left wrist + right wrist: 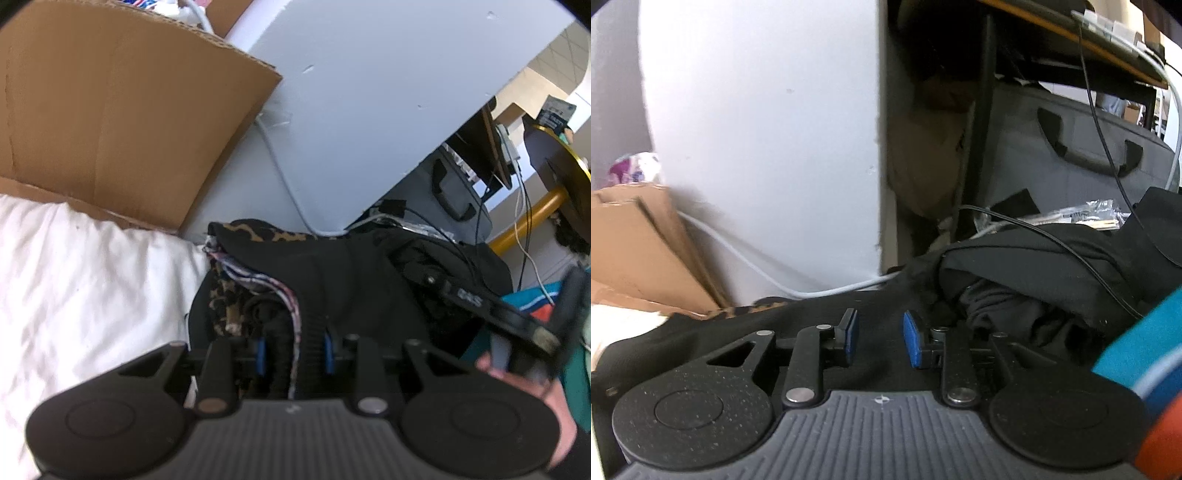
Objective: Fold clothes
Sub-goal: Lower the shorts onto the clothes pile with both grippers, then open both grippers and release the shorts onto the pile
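Observation:
A black garment (351,280) with leopard-print lining (258,232) and striped trim lies bunched beside white bedding (74,280). My left gripper (294,350) is shut on a gathered fold of its ribbed black hem and trim, which fills the gap between the blue pads. In the right wrist view the same black garment (1015,266) spreads under and ahead of my right gripper (880,338). That gripper is open, its blue pads apart with nothing pinched between them. A hand (517,376) holds the right tool at the right edge of the left wrist view.
A cardboard box (110,110) stands at the back left against a white panel (369,92). A grey case with handles (1089,155) sits behind the clothes under a desk. Cables (1071,251) cross the black pile. A teal and orange cloth (1145,350) lies at the right.

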Motion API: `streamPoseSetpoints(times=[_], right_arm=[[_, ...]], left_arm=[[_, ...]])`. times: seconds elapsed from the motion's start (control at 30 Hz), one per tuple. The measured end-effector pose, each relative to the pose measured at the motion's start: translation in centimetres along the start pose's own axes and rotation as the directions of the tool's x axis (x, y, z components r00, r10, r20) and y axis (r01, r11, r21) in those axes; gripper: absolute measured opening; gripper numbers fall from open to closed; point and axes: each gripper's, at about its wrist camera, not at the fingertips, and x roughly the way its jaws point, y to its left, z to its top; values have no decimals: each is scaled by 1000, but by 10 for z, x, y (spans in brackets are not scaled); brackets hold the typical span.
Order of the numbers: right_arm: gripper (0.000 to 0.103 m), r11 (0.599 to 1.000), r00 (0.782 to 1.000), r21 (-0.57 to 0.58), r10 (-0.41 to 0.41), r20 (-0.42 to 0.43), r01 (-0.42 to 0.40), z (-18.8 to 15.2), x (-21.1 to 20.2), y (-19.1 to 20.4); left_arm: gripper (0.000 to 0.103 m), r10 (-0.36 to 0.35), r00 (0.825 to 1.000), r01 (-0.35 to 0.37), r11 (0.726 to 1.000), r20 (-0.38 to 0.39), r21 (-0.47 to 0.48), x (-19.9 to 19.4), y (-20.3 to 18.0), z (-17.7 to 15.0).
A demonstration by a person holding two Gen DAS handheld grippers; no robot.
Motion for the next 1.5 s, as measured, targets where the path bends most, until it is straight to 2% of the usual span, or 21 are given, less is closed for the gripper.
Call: streamPoseSetpoints(times=[0.03, 0.17, 0.4, 0.53, 0.77, 0.9, 1.0, 1.07, 1.2, 1.33, 1.43, 1.5], right_arm=[[40, 1000, 1000, 5, 17, 11, -17, -3, -7, 3], [41, 996, 996, 11, 85, -14, -84, -24, -24, 17], [41, 994, 992, 46, 102, -78, -99, -67, -36, 28], [42, 996, 994, 56, 74, -78, -69, -82, -40, 24], [43, 995, 995, 95, -20, -102, 30, -105, -38, 0], [43, 989, 990, 125, -61, -131, 78, -112, -39, -11], [43, 986, 991, 151, -55, -120, 73, -109, -47, -10], [43, 983, 993, 168, -50, -111, 69, -108, -52, -9], [43, 982, 997, 188, -9, -75, 23, -102, -60, 6], [43, 979, 999, 201, 36, -41, -27, -95, -63, 26], [43, 974, 997, 215, 77, -31, -69, -89, -62, 43], [43, 973, 994, 210, 105, -30, -97, -89, -61, 56]], left_arm=[[30, 2, 1000, -2, 1000, -3, -1, 2, 0, 1], [32, -6, 999, 5, 999, -41, -36, 6, 9, 7], [34, -6, 1000, 6, 1000, -24, 20, 0, 2, 6], [33, 1, 1000, 0, 1000, -16, 19, 3, 4, 6], [34, 16, 999, -15, 999, -28, 33, 11, 5, 10], [39, 21, 999, -20, 999, -36, 37, 5, 3, 14], [39, 23, 1000, -23, 999, -7, 30, -5, 5, 19], [39, 17, 1000, -17, 1000, -15, 18, -4, 8, 23], [41, 9, 999, -9, 1000, -32, -3, 5, 10, 28], [41, -16, 999, 12, 995, -40, -100, 19, 18, 31], [35, -36, 999, 30, 988, -41, -150, 27, 26, 35], [21, -45, 998, 38, 984, -38, -176, 29, 31, 38]])
